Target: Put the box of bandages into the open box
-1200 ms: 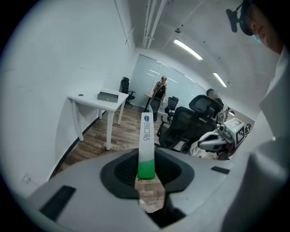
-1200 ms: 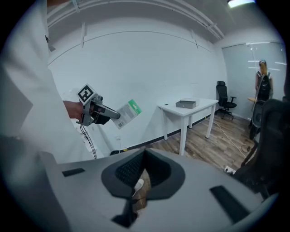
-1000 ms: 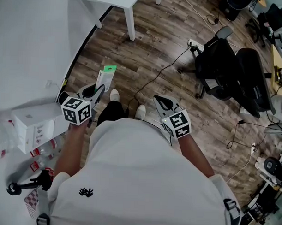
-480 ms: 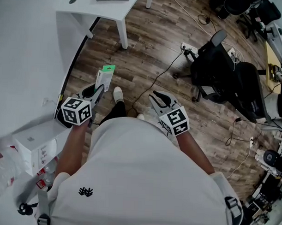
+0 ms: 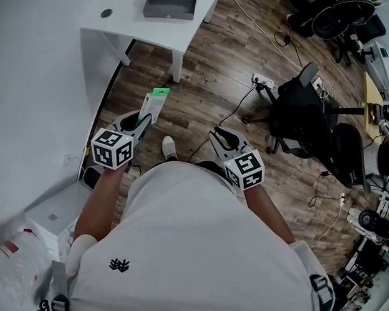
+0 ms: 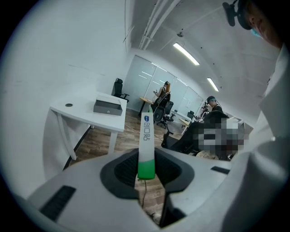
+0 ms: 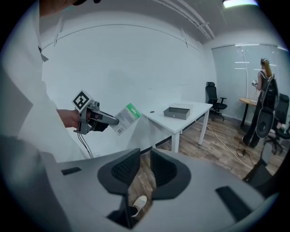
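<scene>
Across the wood floor (image 5: 203, 75), well apart from the person, stands the white worktop (image 5: 122, 29) with the grey open box (image 5: 170, 5) on it. A cable (image 5: 233, 110) crosses the floor between, and a caught foot could jolt both arms. The left tongs (image 5: 137, 124) pinch only 1 end of the box of bandages (image 5: 151, 107), so a swing might lever it loose. The right tongs (image 5: 224, 139) stand narrowly apart, holding nothing.

Head view steeply down, gripper views forward, sharing white table (image 5: 135, 31)
</scene>
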A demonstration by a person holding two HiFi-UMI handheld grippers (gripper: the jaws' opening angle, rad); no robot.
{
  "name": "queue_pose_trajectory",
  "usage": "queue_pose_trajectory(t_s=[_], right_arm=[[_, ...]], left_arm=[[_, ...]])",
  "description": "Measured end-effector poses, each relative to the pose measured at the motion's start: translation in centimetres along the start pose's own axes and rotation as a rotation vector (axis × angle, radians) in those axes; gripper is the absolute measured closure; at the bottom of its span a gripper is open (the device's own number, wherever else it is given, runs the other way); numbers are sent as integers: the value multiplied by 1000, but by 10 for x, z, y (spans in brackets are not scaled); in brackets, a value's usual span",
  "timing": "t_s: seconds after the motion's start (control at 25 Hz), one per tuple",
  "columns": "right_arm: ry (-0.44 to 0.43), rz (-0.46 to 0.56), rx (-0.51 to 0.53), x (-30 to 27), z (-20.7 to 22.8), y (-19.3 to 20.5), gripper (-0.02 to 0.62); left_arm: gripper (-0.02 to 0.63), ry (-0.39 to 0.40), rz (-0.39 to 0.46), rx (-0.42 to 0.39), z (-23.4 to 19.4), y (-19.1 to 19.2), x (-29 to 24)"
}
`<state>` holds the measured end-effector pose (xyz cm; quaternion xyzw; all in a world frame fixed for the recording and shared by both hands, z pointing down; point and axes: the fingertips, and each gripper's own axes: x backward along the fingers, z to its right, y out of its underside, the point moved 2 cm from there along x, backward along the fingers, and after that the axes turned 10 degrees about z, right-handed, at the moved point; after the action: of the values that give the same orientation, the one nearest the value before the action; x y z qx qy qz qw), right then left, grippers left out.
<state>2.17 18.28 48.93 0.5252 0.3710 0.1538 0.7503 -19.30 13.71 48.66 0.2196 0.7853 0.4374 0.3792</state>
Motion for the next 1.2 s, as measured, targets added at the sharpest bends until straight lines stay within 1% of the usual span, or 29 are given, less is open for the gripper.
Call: queue_pose_trajectory(t_s=[0.2,0.32,0.52,0.72,0.92,1.08,1.2], right_arm=[[13,4,3,-35,-4,-16,523],[6,-5,15,-44,-2,-24,523],[-7,-17,11,-64,21,-32,523],[-58,-21,9,-93,57,-43,523],[-102,-10,23,-127,112,-68,523],[-135,2,28,-150,149,-90,523],[-150,10,29,-160,172,-99,523]], left_arm=[[517,4,-9,-19,-40,-12,-9],[517,1,6,-5,-49,-22,-15],[517,-8,14,7,-62,-38,-39],[517,-47,0,2,-77,-58,-72],[517,-96,-12,12,-99,-88,-112],[517,-146,-22,-2,-117,-119,-136],[517,-183,-24,-19,-130,-135,-153]])
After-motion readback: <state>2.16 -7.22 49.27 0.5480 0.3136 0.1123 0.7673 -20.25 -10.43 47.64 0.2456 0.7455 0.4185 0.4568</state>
